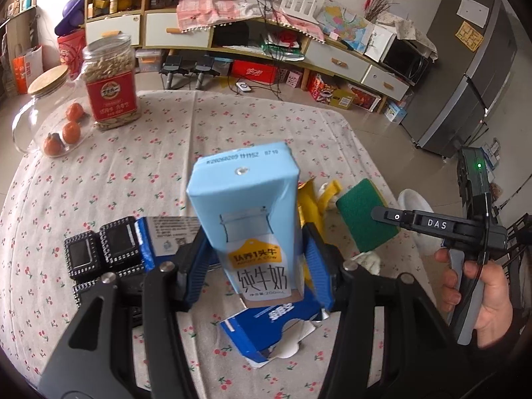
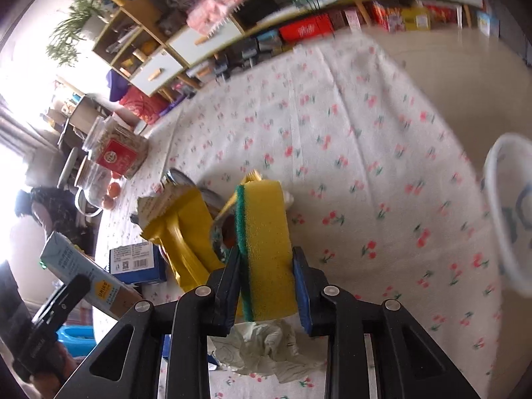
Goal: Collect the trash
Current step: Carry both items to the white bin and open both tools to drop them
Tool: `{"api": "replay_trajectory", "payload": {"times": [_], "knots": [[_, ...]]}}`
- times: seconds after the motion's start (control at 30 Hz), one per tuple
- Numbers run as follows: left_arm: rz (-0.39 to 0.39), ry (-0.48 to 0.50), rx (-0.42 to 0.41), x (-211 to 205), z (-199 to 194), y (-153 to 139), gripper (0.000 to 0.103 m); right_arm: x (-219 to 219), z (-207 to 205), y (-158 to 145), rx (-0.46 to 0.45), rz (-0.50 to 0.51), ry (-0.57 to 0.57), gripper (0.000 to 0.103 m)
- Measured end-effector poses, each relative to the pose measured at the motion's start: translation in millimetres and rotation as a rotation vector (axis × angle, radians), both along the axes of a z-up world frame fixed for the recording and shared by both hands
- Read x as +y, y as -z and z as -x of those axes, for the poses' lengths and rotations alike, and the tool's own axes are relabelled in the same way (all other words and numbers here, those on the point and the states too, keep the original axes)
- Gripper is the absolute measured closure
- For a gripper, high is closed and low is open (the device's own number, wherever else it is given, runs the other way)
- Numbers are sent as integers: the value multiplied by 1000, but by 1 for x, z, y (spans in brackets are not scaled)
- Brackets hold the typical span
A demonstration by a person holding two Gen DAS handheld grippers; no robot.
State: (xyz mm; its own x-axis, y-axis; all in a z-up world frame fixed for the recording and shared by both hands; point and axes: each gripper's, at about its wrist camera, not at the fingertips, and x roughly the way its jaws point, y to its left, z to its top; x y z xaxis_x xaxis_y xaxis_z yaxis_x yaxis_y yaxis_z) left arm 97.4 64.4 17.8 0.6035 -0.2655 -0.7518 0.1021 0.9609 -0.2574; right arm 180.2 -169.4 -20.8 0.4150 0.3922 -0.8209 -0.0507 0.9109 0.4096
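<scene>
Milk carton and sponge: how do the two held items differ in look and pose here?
The milk carton is a light blue printed box with sharp edges; the sponge is a yellow foam block with a green scouring layer. The carton stands upright in the left gripper, while the sponge sits on edge in the right gripper. Both are clamped between jaws above the cherry-print tablecloth.

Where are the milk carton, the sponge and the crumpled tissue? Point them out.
milk carton [image 1: 252, 232], left wrist view, front face.
sponge [image 2: 267, 252], right wrist view, yellow side.
crumpled tissue [image 2: 262, 345], right wrist view, middle.
</scene>
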Motion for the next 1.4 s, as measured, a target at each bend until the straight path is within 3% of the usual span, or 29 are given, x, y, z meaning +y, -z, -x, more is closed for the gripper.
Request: {"api": "replay_trajectory", "payload": {"times": [0.27,0.63,1.13,1.4], "knots": [[3,92,-49,-51,-12,-20,48,-65,21,-29,-85,27,120,74],[14,247,-39,-145,-36,-17,48,-179,58,-49,-136,79,321,74],[69,443,-2,-293,-66,8,48,-290,103,-31,-96,75,535,74],[56,484,16,-334,-80,24,47,-318,116,-24,-82,49,586,74]]}}
